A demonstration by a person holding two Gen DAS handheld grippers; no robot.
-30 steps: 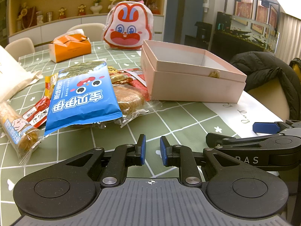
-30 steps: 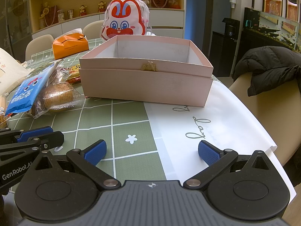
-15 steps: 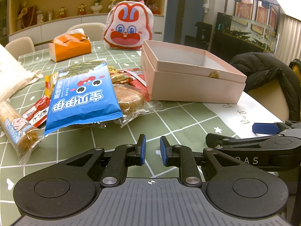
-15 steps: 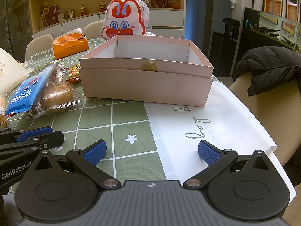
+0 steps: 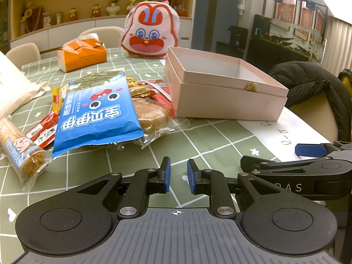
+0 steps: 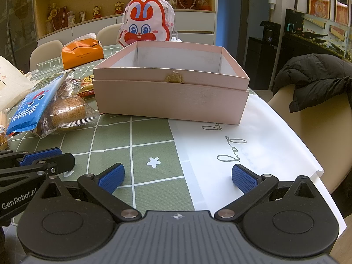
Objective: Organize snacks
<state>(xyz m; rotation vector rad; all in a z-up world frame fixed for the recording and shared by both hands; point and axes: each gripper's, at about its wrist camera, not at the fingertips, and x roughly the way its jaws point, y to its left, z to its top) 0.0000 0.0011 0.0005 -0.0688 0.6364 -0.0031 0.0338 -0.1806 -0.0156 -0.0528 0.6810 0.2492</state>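
Task not begun, by my judgement: the pink box (image 6: pixel 169 96) on the table (image 6: pixel 151 132) holds no snack that I can see. All snacks lie left of the box: blue packet (image 5: pixel 96 114) bearing Chinese characters, wrapped bread (image 5: pixel 151 115), red sachets (image 5: pixel 43 129). My left gripper (image 5: pixel 177 176) has fingers nearly together, holding nothing; my right gripper (image 6: pixel 177 176), fingers wide apart. The left gripper's body reads "GenRobot.AI".

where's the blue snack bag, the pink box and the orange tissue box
blue foil snack bag (image 5: pixel 94 114): left wrist view, middle of its printed face
open pink cardboard box (image 6: pixel 169 101): right wrist view, front wall
orange tissue box (image 5: pixel 82 58): left wrist view, front side
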